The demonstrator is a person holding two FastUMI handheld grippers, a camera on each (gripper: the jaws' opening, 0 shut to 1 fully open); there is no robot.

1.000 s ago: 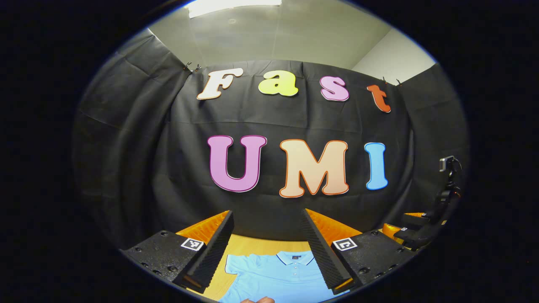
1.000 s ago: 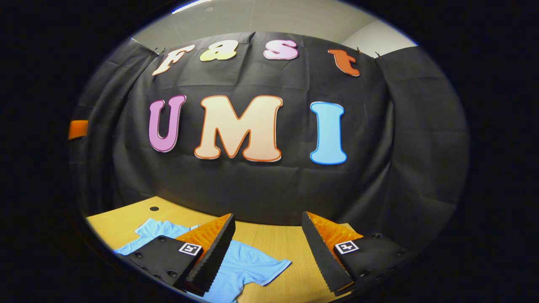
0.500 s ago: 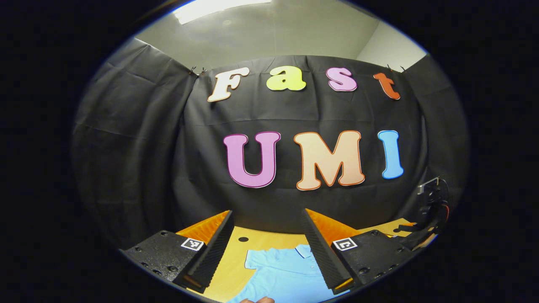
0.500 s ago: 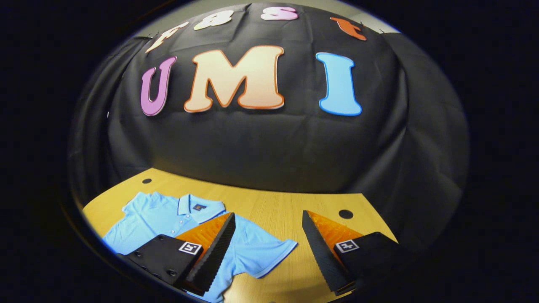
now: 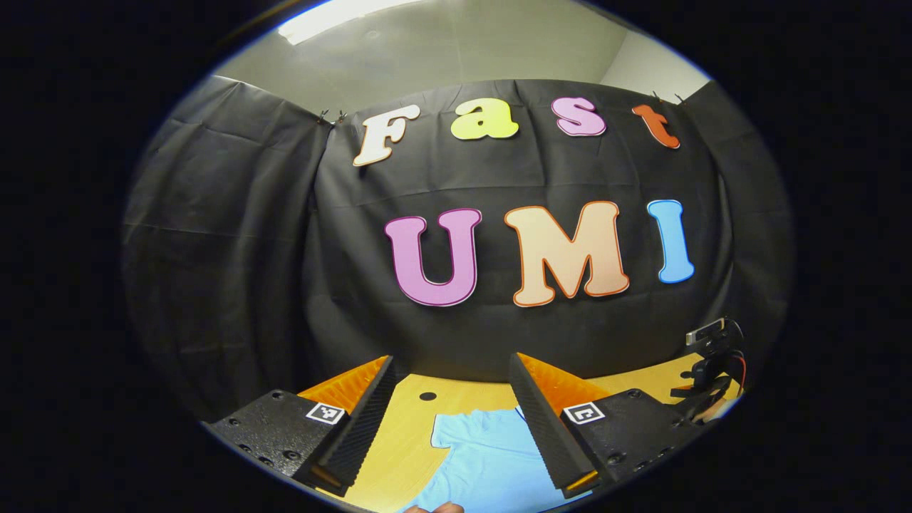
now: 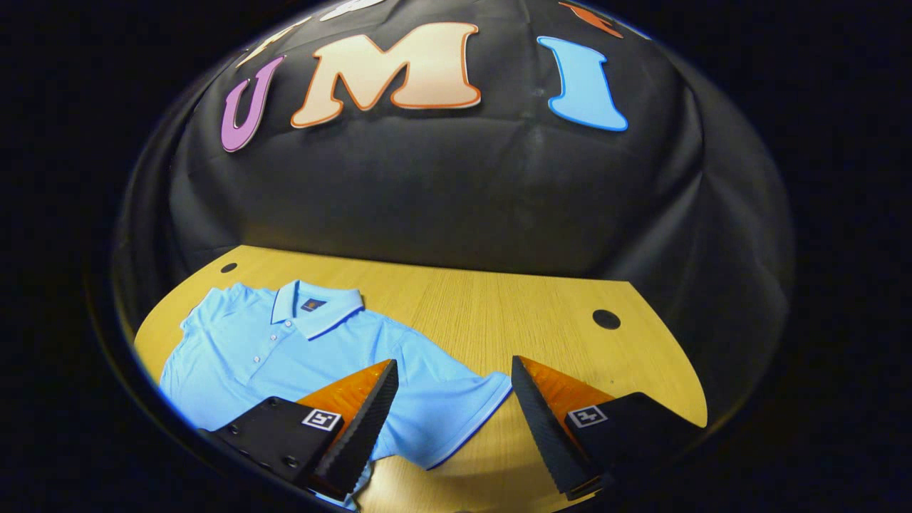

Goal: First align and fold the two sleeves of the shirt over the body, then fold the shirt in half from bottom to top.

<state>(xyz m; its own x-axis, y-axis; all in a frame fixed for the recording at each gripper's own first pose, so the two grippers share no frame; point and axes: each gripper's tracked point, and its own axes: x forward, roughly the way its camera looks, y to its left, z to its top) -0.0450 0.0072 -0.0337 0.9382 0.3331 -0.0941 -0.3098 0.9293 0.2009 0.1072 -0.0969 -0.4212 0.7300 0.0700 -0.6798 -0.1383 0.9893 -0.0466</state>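
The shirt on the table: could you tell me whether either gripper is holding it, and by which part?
Nothing is held. Both the left gripper and right gripper are open above the shirt, which lies flat.

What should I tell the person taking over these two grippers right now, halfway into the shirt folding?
Left gripper: open, above the shirt's left sleeve, holding nothing.
Right gripper: open, over the right sleeve, not gripping.
Shirt: flat on the wooden table, face up, collar toward the booth wall, both sleeves spread out.
Done: nothing folded.
Left: fold both sleeves over the body, then fold bottom to top.
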